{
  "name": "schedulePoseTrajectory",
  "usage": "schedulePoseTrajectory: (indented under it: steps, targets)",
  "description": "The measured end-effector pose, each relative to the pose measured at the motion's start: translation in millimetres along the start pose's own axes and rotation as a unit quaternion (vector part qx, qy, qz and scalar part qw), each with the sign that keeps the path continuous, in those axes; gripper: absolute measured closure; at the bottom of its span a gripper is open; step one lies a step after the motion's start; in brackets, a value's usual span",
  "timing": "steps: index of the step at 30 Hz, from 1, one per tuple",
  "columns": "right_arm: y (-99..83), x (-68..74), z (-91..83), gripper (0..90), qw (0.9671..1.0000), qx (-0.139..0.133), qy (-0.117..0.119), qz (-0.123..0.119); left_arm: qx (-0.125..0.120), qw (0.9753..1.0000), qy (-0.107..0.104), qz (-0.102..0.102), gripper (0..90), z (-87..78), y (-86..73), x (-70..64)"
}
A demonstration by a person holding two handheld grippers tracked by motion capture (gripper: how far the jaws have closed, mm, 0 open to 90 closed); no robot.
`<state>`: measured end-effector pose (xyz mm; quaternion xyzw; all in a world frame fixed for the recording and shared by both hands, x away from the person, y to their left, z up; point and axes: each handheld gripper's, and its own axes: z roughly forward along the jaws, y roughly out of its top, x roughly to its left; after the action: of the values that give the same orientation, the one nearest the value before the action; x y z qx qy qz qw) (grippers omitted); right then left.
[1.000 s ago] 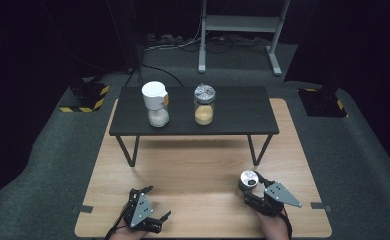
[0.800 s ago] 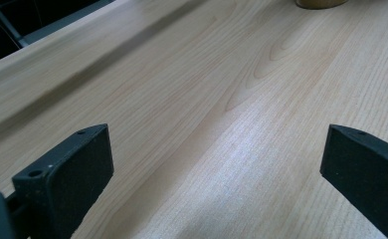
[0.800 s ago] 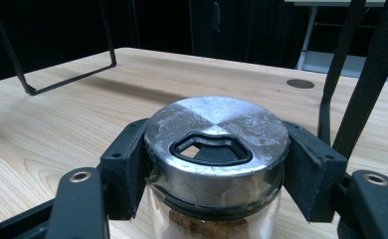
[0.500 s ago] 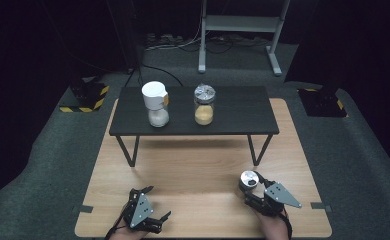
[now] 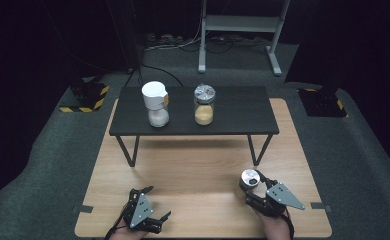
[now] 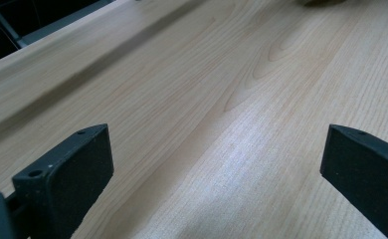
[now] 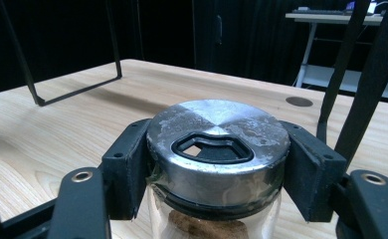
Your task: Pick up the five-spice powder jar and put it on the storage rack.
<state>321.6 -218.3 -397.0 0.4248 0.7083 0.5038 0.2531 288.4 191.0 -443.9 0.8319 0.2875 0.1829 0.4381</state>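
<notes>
**Almost nothing moved in the last second**

Still clamped on the spice jar (image 7: 217, 164) by the right gripper (image 5: 263, 192), both jaws pressed against the metal lid (image 7: 218, 134), at the near right of the wooden table (image 5: 198, 165). Same place as one second ago, so the grasp looks settled and probably ready for lifting. Left gripper (image 5: 142, 214) at the near left, jaws wide apart over bare wood, holding nothing. On the far black shelf (image 5: 238, 107), a white-capped jar (image 5: 155, 102) and an orange-filled jar (image 5: 204, 104), unmoved; maybe the place for the held jar.
</notes>
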Motion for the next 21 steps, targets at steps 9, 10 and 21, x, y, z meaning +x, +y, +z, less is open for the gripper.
schedulePoseTrajectory:
  steps: [9, 10, 21]
  targets:
    - [7.9, 7.5, -3.4, 34.6, 0.9998, -0.011, 0.009, -0.011, 0.0, 1.0, 0.0, 0.001, 0.5, 0.0, 0.0, -0.3]
    - [9.0, 8.5, -3.6, 34.6, 0.9998, -0.011, 0.011, -0.011, 0.0, 1.0, 0.001, 0.001, 0.5, 0.0, 0.0, -0.4]
    - [25.5, 28.1, -4.1, 34.7, 0.9985, -0.029, 0.047, -0.004, -0.004, 1.0, 0.001, -0.005, 0.5, -0.6, -0.3, 0.9]
